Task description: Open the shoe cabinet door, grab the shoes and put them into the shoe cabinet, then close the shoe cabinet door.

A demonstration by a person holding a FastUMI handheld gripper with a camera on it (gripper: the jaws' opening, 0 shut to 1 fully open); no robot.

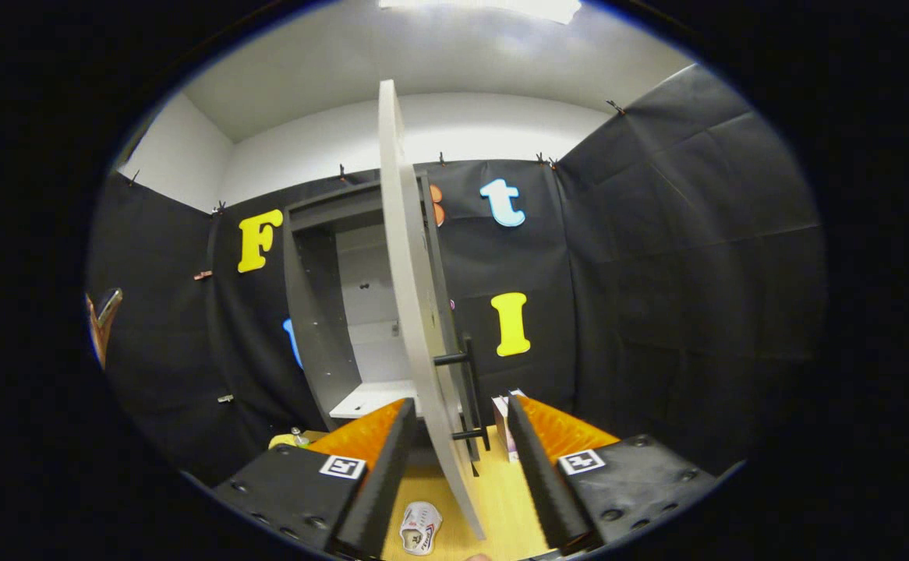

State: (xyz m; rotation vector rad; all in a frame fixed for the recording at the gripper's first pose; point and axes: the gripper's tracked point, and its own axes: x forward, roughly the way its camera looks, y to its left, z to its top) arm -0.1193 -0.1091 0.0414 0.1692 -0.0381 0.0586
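gripper view: pale cabinet door (415, 312) stands edge-on between parted tongs (454, 444).

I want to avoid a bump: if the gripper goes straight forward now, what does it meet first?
Most likely the open cabinet door, whose edge stands between the open gripper's fingers. Its handle sits just right of that edge. Depth is unclear.

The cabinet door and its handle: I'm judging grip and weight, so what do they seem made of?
The cabinet door, standing edge-on between the open gripper fingers, looks like thin painted or laminated board: flat, matte, pale grey, uniform edge. Its handle looks like matte black metal, though coated plastic is possible: a slim bar on two short posts.
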